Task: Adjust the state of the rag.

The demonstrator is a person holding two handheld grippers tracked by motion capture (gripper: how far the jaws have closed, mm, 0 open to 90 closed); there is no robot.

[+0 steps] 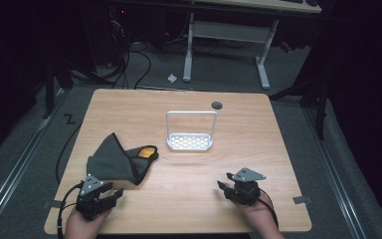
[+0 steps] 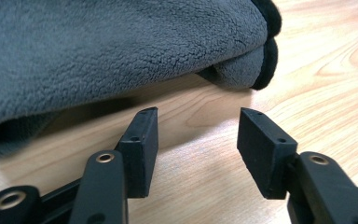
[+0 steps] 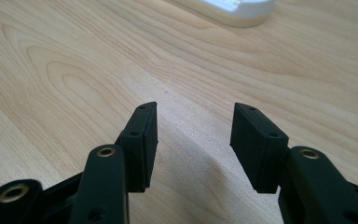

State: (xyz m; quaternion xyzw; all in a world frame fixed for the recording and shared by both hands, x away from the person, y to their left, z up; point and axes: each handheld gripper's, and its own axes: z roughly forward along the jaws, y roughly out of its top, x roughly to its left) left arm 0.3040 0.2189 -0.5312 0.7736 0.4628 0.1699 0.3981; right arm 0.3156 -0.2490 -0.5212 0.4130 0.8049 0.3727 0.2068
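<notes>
High view: a grey fleece cloth (image 1: 112, 162) lies bunched at the surface's (image 1: 189, 199) left, just ahead of the left gripper (image 1: 110, 191). Both it and the right gripper (image 1: 224, 185) gape wide, empty. A shallow pinch might catch only one fleece layer.

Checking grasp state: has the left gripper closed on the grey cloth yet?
No. In the left gripper view the left gripper has jaws apart over bare wood, the grey cloth just ahead, untouched.

Surface: light wooden table (image 1: 189, 194)
On it: grey cloth (image 1: 112, 159), near left; white rack (image 1: 190, 142), centre
</notes>
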